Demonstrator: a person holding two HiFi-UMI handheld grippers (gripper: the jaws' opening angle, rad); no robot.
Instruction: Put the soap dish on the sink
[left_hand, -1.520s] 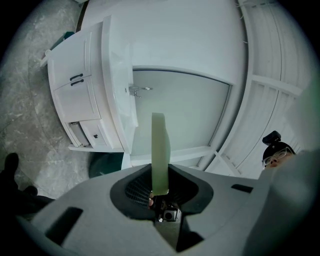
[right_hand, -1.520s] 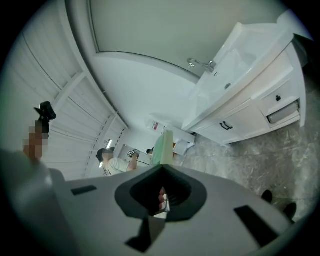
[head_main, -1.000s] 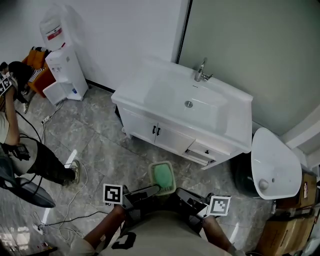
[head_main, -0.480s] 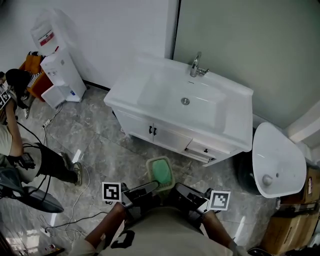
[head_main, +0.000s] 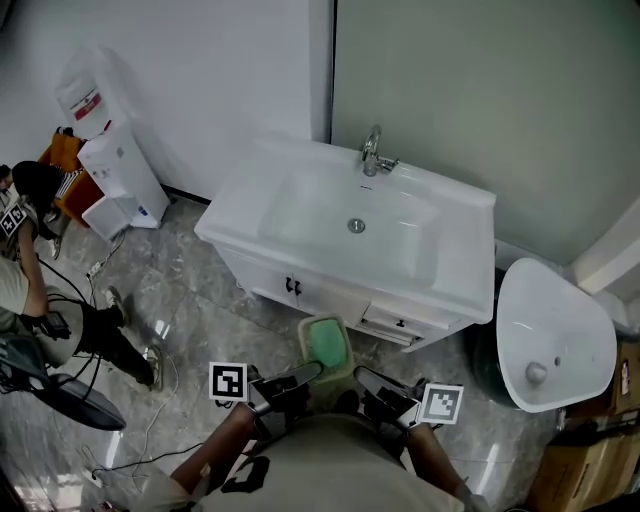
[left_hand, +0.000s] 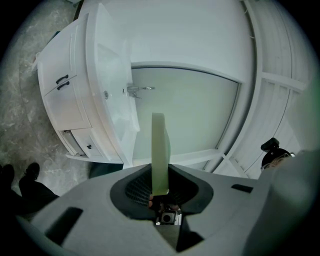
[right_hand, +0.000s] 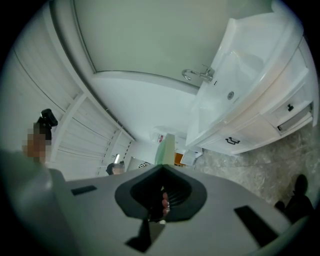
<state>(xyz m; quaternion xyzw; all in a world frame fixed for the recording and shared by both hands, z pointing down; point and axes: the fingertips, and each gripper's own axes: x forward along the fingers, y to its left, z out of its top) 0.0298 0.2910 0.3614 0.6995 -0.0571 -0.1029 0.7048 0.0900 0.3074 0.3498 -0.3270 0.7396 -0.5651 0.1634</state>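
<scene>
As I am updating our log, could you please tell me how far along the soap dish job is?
Done: the soap dish is picked up, clamped by the left tongs and right tongs. In hand: it is held over the floor, short of the sink. Left: reach the sink and set the dish on its rim.

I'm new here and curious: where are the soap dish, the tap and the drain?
soap dish (head_main: 325, 347), head view, green inside.
tap (head_main: 371, 150), head view, its neck.
drain (head_main: 356, 226), head view, its metal centre.
</scene>
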